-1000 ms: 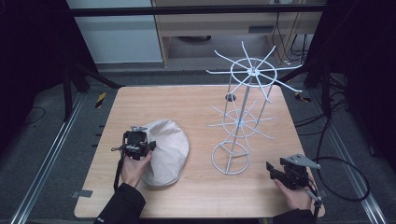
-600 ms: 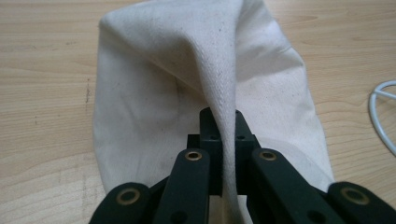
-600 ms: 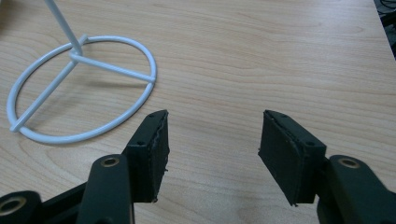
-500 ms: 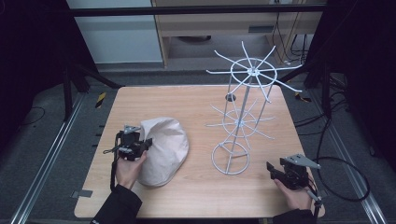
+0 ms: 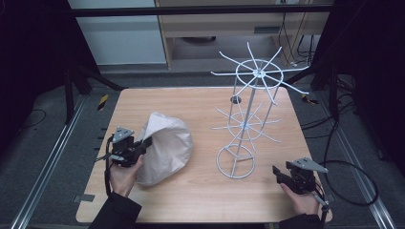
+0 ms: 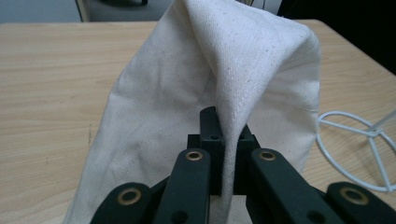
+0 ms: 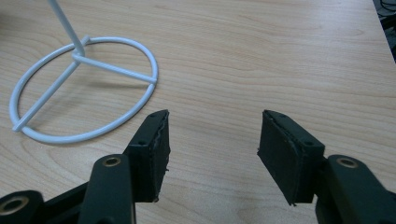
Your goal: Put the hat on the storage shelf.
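High view. The left gripper [image 5: 143, 143] sits at about 8 o'clock on the table [image 5: 200, 102], closed on a fold of the cream cloth [image 5: 165, 150], which is pulled up into a peak at the jaws while its bulk lies slumped on the wood just to their right. The white wire rack [image 5: 248, 126] stands upright at about 3 o'clock from the cloth, well apart from it, its spokes fanning out at two levels. The right gripper [image 5: 278, 172] rests at about 5 o'clock near the table's front edge, just beside the rack's ring base.

Left gripper view. The jaws are clamped on one narrow pleat of the cloth [image 6: 210, 70]; the rest hangs from that pleat as a tent. Risk: the hold takes in little material, and the weight of the hanging cloth could drag the pleat out of the pads during a lift. A second risk: the trailing hem could sweep into the rack's ring base [image 6: 359, 154], seen at 4 o'clock, and snag.

Right gripper view. The right gripper [image 7: 212, 147] has its jaws standing wide apart with nothing between them, above bare wood. The ring base [image 7: 84, 88] lies at 10 o'clock. Risk: the rack looks light and top-heavy; with nothing bracing it, cloth dropped on one spoke could tip or slide it.
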{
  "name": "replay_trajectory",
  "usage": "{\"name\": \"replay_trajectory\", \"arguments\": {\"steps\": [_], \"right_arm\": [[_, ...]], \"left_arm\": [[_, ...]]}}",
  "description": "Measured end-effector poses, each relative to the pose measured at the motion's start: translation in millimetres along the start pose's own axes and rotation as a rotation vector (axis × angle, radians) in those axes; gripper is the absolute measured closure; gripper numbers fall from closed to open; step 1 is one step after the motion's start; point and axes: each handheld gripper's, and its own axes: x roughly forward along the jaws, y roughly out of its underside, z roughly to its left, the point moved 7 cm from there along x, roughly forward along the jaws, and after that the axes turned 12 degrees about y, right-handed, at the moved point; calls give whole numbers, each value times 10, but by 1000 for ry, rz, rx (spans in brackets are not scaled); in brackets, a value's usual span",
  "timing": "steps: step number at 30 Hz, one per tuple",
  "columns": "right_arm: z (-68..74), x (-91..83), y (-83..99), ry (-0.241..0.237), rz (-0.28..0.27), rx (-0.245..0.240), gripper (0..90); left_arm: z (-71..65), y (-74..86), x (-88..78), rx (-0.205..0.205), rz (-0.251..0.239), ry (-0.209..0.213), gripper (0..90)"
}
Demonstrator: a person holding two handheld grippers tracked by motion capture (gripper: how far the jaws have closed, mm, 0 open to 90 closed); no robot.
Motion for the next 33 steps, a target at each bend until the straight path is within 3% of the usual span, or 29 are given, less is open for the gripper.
{"name": "replay_trajectory", "arguments": {"steps": [3, 19, 33], "right_arm": [[-8, 8, -3, 2, -7, -12, 431], [0, 6, -6, 0, -19, -10, 423], [-6, 19, -4, 4, -25, -20, 421]], "left_arm": [[-64, -75, -92, 11, -51, 31, 883], [-299, -369, -471, 57, -242, 113, 883], [-486, -559, -694, 109, -347, 172, 883]]}}
